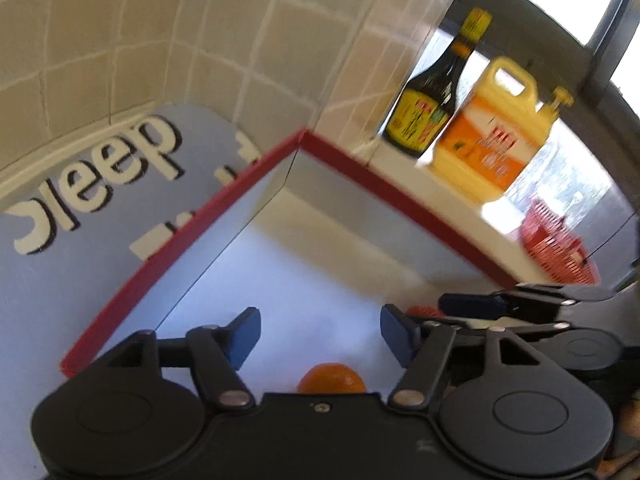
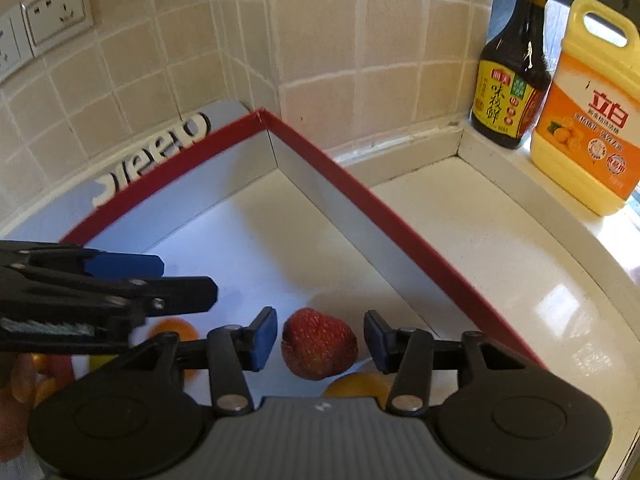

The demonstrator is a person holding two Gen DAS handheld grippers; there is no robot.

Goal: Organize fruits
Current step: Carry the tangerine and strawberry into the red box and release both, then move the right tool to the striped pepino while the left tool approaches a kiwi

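- Fruit behind the left gripper is hard to make out: an orange shows only partly.
- Lettering past the red-rimmed tray reads roughly "sleep".
- Right gripper spread wide, a strawberry between its pads, untouched.
- Left gripper also wide, holding nothing, above another orange.

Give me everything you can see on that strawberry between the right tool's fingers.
The strawberry is red with a bumpy, seeded skin, looks whole, and no leaves show. It sits inside the red-rimmed box, over its pale floor, centred in the open right tool. Narrow gaps separate it from both blue pads. An orange fruit lies just below it.
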